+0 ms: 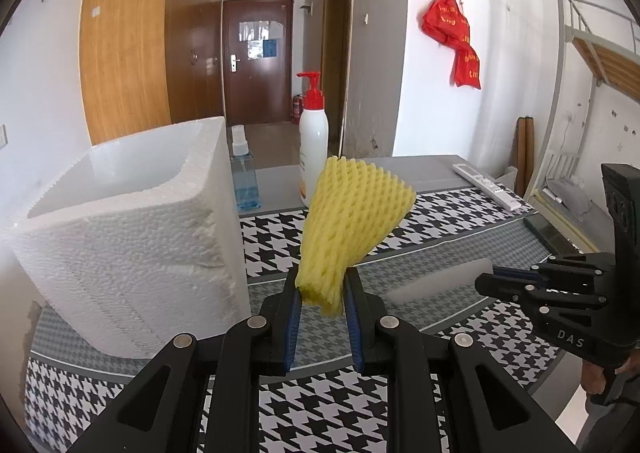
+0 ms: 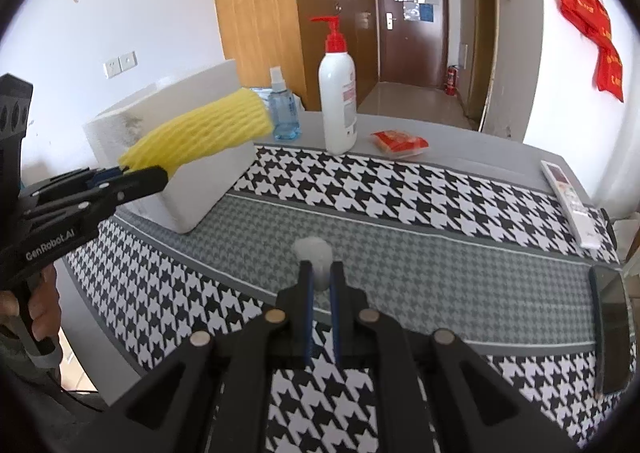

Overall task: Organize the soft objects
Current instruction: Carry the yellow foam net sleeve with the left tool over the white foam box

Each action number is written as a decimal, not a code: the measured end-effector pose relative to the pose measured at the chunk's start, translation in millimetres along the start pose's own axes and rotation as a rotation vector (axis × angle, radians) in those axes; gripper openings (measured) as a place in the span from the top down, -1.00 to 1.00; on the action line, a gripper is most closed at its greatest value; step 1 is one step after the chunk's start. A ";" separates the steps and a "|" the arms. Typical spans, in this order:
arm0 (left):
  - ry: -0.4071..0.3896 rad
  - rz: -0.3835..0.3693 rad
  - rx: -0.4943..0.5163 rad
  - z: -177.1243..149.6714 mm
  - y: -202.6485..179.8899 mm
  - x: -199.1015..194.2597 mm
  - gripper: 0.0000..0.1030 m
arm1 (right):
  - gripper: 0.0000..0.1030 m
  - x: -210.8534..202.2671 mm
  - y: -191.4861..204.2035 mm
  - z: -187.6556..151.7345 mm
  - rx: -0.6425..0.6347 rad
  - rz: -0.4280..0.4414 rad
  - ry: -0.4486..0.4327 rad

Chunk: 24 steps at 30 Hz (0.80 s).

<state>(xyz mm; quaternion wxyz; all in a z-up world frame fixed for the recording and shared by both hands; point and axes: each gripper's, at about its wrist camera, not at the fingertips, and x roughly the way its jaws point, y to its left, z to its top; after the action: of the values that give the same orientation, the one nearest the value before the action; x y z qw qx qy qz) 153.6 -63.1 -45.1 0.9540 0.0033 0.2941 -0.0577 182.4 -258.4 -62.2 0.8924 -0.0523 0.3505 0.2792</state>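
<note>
My left gripper (image 1: 322,293) pinches the yellow foam net (image 1: 352,221) by its end, just beside the white foam box (image 1: 132,229) near the table's (image 2: 500,157) far left corner. My right gripper (image 2: 320,277) clamps a pale foam piece (image 2: 314,253). Held so shallowly, the net could slip out. The pale piece blurs; the box's inside is hidden.
</note>
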 end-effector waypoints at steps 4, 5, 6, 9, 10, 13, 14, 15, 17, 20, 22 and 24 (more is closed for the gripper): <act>-0.008 -0.002 0.001 -1.7 -0.4 -5.3 0.57 | 0.81 -12.5 2.7 0.2 0.013 0.003 -0.031; -0.009 -0.001 0.001 -2.2 -0.3 -6.3 0.57 | 0.81 -16.3 3.3 0.7 0.018 0.006 -0.042; -0.010 0.000 0.001 -2.4 0.0 -7.1 0.57 | 0.82 -17.9 3.1 2.3 0.023 0.006 -0.049; -0.019 0.002 0.003 -2.9 1.2 -11.7 0.57 | 0.84 -26.2 4.3 6.4 0.038 0.004 -0.077; -0.022 0.004 0.004 -2.6 1.2 -13.0 0.57 | 0.84 -27.4 5.2 7.7 0.038 0.008 -0.081; -0.032 0.006 0.003 -1.6 1.8 -17.4 0.57 | 0.84 -32.8 6.1 10.6 0.043 0.008 -0.101; -0.037 0.009 0.003 -1.1 2.0 -19.1 0.57 | 0.84 -34.5 6.8 11.7 0.043 0.005 -0.109; -0.039 0.010 0.004 -0.5 2.2 -20.0 0.57 | 0.84 -35.7 7.4 12.9 0.046 0.003 -0.113; -0.044 0.012 0.002 0.4 2.5 -21.3 0.57 | 0.84 -39.6 10.8 15.3 0.037 0.002 -0.125; -0.055 0.013 0.002 1.9 3.5 -25.0 0.57 | 0.84 -44.0 14.9 19.2 0.030 -0.003 -0.140; -0.062 0.012 -0.001 3.6 4.2 -27.2 0.57 | 0.84 -46.2 16.8 21.1 0.029 -0.007 -0.149; -0.070 0.014 -0.004 5.9 5.9 -28.8 0.57 | 0.84 -49.1 18.3 24.7 0.027 -0.019 -0.161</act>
<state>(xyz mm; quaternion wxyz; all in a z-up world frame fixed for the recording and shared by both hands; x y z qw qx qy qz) 133.9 -54.4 -24.2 0.9641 0.0016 0.2608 -0.0504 157.9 -258.6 -9.7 0.9210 -0.0211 0.2807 0.2693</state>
